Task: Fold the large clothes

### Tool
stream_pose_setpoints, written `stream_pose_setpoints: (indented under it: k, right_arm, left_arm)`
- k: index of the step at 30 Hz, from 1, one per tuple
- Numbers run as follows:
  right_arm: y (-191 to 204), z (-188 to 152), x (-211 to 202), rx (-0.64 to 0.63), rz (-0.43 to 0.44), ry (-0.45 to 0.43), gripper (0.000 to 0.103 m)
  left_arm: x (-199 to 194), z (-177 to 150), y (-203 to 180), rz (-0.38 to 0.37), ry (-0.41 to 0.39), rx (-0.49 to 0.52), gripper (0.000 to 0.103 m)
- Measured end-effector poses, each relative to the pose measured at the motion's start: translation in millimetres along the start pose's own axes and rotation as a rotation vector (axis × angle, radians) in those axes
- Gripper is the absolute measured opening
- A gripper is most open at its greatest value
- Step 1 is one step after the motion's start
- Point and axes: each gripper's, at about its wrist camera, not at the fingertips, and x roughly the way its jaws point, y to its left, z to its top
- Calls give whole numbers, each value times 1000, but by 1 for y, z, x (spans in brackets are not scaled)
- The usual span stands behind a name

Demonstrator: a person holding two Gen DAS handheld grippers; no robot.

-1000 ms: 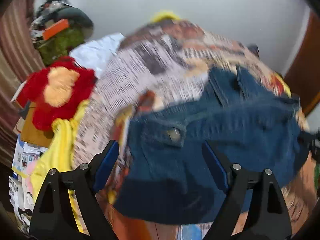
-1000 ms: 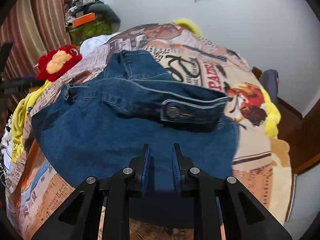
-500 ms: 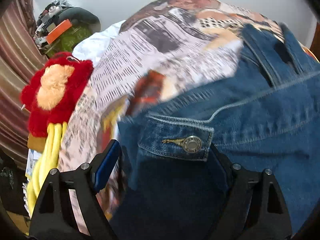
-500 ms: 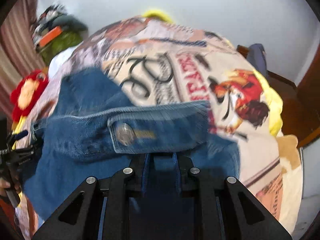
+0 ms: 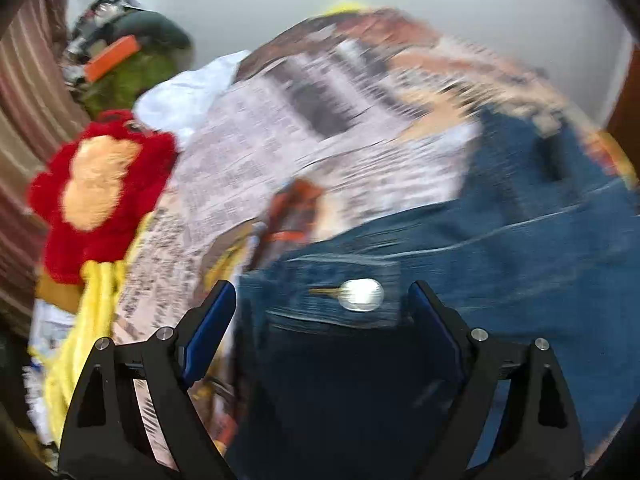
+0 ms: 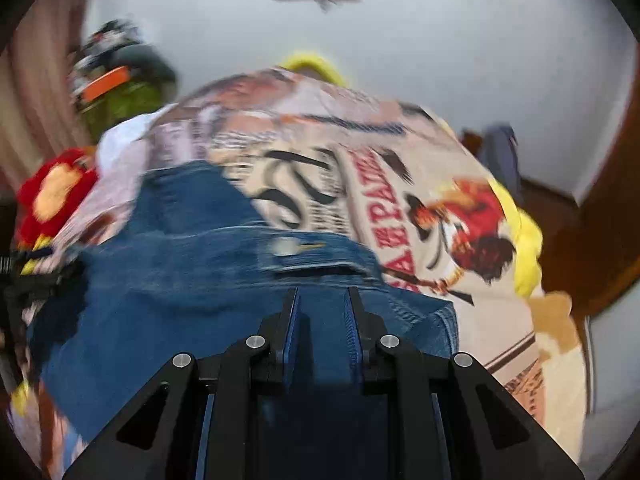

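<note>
Denim of a dark blue garment (image 5: 500,272) lies spread on a bed covered by a newspaper-print bedspread (image 5: 280,140), towards the bed's near edge. Its buttoned cuff, with a metal button (image 5: 360,295), sits between the wide-set jaws of the left gripper (image 5: 320,312); those jaws are opening, and the pads do not press on the cloth. The right gripper (image 6: 322,300) is clenched on a fold of the denim at the near edge, its blue pads narrow with cloth between them.

No containers show. Both views are smeared by motion, so the bedspread's print is hard to read and the garment's outline is unclear; its lower part is hidden behind the gripper bodies.

At the bed's left edge rests a red and orange plush toy (image 5: 100,192), with yellow fabric (image 5: 92,320) below it. Beyond stands a blurred pile with an orange item (image 5: 112,58), beside a striped curtain (image 5: 28,92). A pale wall (image 6: 440,40) backs the room.
</note>
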Motion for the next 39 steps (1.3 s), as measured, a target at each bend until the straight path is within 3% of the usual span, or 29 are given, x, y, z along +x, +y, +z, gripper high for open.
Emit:
stream_pose_setpoints:
  k: [6, 12, 16, 19, 22, 25, 30, 34, 37, 39]
  right_arm:
    - [48, -8, -45, -122, 109, -35, 17]
    - [77, -26, -55, -104, 213, 5, 17]
    - [86, -44, -27, -116, 163, 108, 17]
    - [78, -60, 5, -91, 109, 215, 17]
    - [64, -69, 11, -56, 161, 194, 17]
    - [61, -71, 5, -103, 132, 201, 17]
    - [54, -80, -2, -193, 42, 177, 17]
    - [47, -89, -11, -241, -21, 142, 17]
    - [41, -92, -16, -239, -17, 129, 17]
    - [38, -95, -19, -252, -99, 125, 17]
  left_arm:
    - [-66, 1, -25, -77, -112, 50, 89]
    - [-84, -25, -55, -175, -102, 98, 89]
    - [-63, -49, -74, -204, -32, 120, 89]
    - [-37, -70, -87, -134, 19, 124, 89]
    - [-21, -89, -83, -134, 28, 95, 91]
    - [-23, -94, -67, -115, 16, 65, 96]
    - [-26, -101, -43, -110, 41, 49, 95]
    - [-31, -109, -21, -12, 36, 61, 95]
    - [-30, -117, 2, -4, 61, 5, 95]
    - [-35, -122, 13, -6, 61, -30, 96]
